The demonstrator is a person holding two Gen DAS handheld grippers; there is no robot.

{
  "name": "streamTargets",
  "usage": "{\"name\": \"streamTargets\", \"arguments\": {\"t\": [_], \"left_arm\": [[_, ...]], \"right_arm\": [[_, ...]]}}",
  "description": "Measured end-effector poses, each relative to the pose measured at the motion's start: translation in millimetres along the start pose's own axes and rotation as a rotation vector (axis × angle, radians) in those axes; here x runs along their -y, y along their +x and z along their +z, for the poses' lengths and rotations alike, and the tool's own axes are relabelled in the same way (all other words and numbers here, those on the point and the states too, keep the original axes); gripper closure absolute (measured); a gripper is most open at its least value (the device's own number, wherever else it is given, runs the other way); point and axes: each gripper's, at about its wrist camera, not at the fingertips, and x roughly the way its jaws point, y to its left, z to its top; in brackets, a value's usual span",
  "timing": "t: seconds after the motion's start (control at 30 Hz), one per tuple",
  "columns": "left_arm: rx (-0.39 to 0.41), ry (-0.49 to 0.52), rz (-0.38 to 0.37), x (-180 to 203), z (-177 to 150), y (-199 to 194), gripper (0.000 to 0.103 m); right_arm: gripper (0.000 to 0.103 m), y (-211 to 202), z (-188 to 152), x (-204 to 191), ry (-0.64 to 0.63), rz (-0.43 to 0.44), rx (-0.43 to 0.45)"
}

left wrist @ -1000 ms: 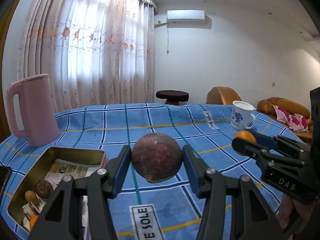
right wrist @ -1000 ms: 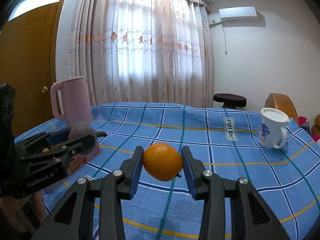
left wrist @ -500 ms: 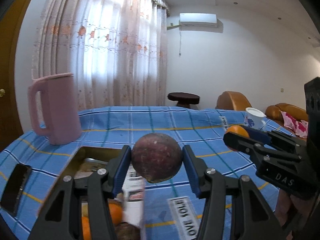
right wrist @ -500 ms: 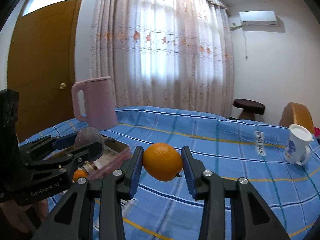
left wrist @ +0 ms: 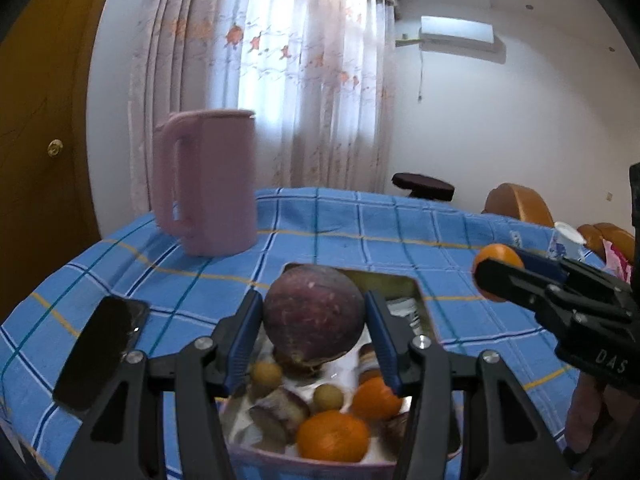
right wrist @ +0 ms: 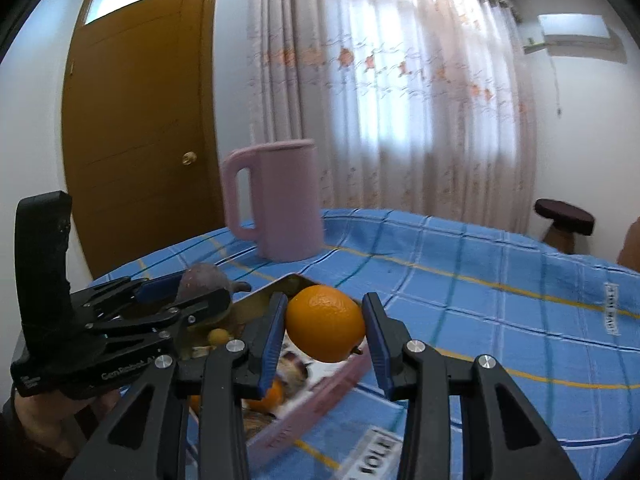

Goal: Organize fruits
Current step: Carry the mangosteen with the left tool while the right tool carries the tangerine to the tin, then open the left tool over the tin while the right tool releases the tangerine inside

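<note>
Left gripper (left wrist: 314, 326): both blue pads are pressed against the sides of a round purple-brown fruit (left wrist: 313, 317), which is carried clear of the table. Directly below and just ahead of its fingertips sits an open metal tin (left wrist: 404, 284) with a pink outer wall. Inside the tin lie two oranges (left wrist: 333, 437), two small yellowish round fruits (left wrist: 265, 374) and cut purple fruit pieces (left wrist: 280, 412), on printed paper. To the left of this gripper, a black phone (left wrist: 100, 352) lies flat on the blue checked tablecloth (left wrist: 360, 232). Ahead and left of it, a pink jug (left wrist: 208, 180) stands upright, well beyond the tin.

Right gripper (right wrist: 324, 330): its pads pinch an orange (right wrist: 325, 323) from both sides, also held above the table. The tin's near right edge (right wrist: 320, 392) is below and slightly left of these fingertips. The left gripper, with its fruit (right wrist: 202, 282), is to the left of this tool, over the far part of the tin; a hand (right wrist: 36, 412) grips its handle.

Ahead and far right of the left gripper, a white mug (left wrist: 566, 242) stands on the cloth, partly hidden behind the right gripper.
</note>
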Motion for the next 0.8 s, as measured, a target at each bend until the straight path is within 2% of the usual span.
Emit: {"name": "streamTargets", "arguments": {"t": [0.27, 0.4, 0.6, 0.73, 0.8], "left_arm": [[-0.061, -0.012, 0.012, -15.7, -14.8, 5.4, 0.049], [-0.086, -0.017, 0.013, -19.0, -18.9, 9.2, 0.049], [-0.094, -0.019, 0.011, -19.4, -21.7, 10.6, 0.047], [-0.089, -0.015, 0.021, -19.6, -20.5, 8.3, 0.043], [-0.076, -0.015, 0.030, -20.3, -19.7, 5.2, 0.033]], "right_arm": [[0.062, 34.3, -23.5, -38.0, -0.062, 0.064, -0.113], [0.062, 45.1, -31.9, -39.6, -0.056, 0.076, -0.171], [0.061, 47.0, -35.1, -45.3, -0.082, 0.082, -0.203], [0.050, 45.1, -34.9, -42.3, -0.068, 0.070, -0.205], [0.044, 43.2, -34.5, -38.6, -0.053, 0.073, -0.201]]}}
